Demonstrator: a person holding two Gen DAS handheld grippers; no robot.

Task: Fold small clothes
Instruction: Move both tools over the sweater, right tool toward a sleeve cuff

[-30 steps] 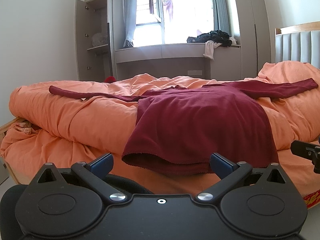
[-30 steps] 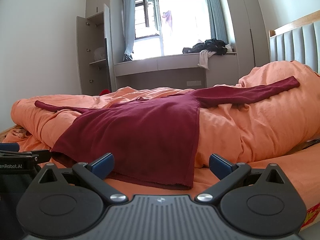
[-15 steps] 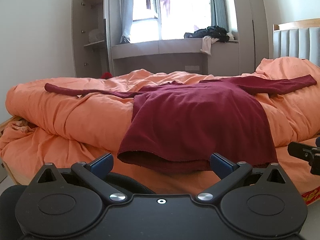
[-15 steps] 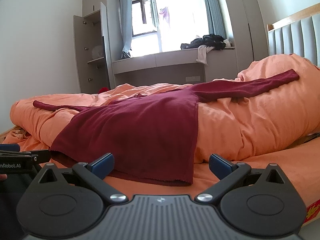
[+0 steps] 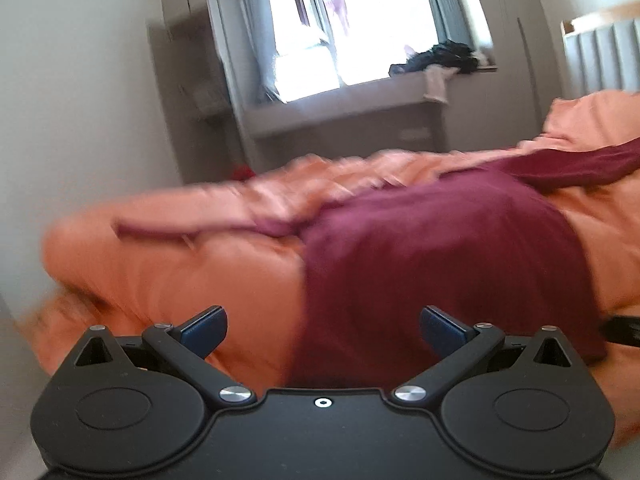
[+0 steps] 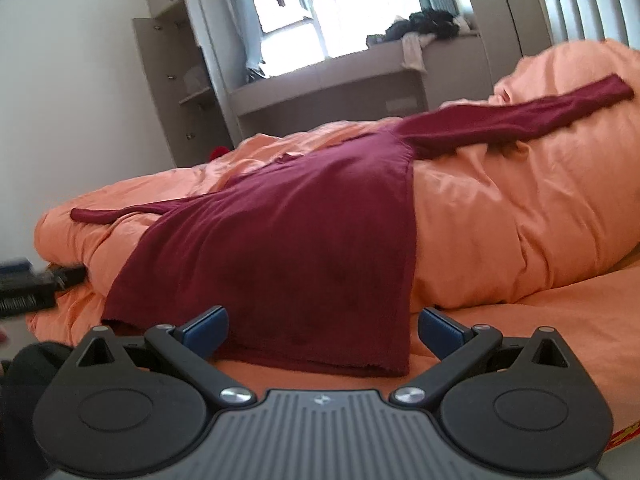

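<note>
A dark red long-sleeved top [image 5: 436,264] lies spread flat over an orange duvet [image 5: 192,272] on the bed, sleeves stretched left and right, hem hanging toward me. It also shows in the right wrist view [image 6: 288,264]. My left gripper [image 5: 322,330] is open and empty, just before the hem's left part. My right gripper [image 6: 322,328] is open and empty, just before the hem's right corner. The left wrist view is blurred by motion. The left gripper's tip shows at the left edge of the right wrist view [image 6: 24,284].
The orange duvet [image 6: 520,220] bulges high on the right. Beyond the bed stand a window bench with a pile of dark clothes [image 6: 424,26], an open wardrobe [image 6: 176,92] and a padded headboard [image 6: 588,8] at the right.
Both grippers have moved forward toward the top's hem and tilted. The left view is now blurred. The top has not moved. Both grippers stay open.
</note>
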